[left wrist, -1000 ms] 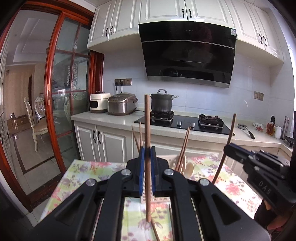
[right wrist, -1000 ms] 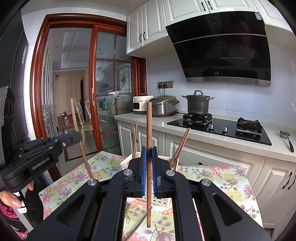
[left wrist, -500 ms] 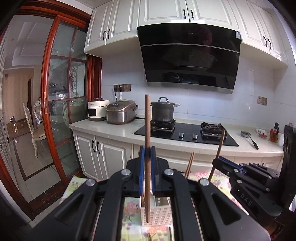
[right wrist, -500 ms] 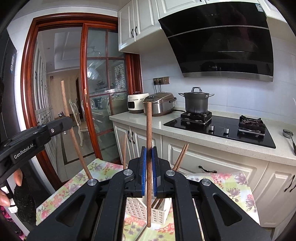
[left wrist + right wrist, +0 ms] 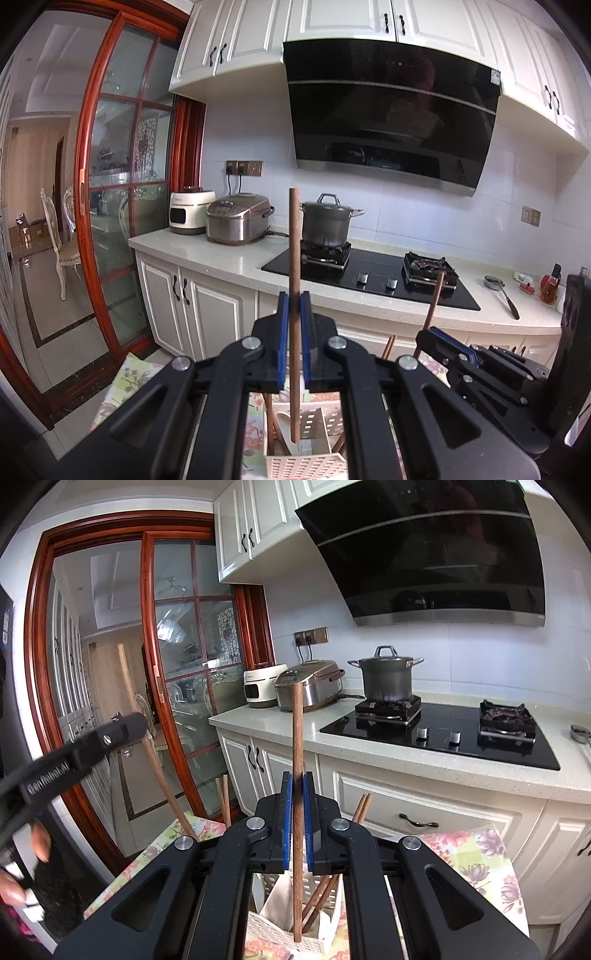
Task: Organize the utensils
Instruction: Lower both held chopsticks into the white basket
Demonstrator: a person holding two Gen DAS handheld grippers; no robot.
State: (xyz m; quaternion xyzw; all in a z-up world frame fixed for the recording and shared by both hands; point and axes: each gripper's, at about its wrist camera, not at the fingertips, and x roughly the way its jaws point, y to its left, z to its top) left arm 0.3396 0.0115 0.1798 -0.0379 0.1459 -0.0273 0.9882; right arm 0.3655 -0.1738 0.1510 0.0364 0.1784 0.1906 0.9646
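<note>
**Two chopsticks held upright above a utensil basket**

A kitchen, seen from two hand-held tools. The left tongs [image 5: 294, 306] are pressed together on a brown chopstick [image 5: 294, 258], which stands upright between the blue pads. Its lower tip hangs just above the open top of a white slotted basket [image 5: 306, 467]. The right tongs [image 5: 297, 786] pinch a second chopstick [image 5: 297, 738] the same way, also upright, its tip over the same basket [image 5: 273, 932].

The basket stands on a tabletop [image 5: 480, 853] covered with a floral cloth. Other chopsticks already lean inside it, along with something pale that may be a spoon. In the right view the left tool shows at the left edge, with a hand [image 5: 22, 867] below it. Behind are a white worktop, a black hob with a lidded pot [image 5: 327, 221], a rice cooker and a range hood.

What could go wrong, as a judgement: both sticks sit close over one small opening, so they may knock each other or the leaning chopsticks. Let go from this height, a stick could strike the rim, bounce out and roll off the cloth. The basket looks light; a sideways push might tip it.
</note>
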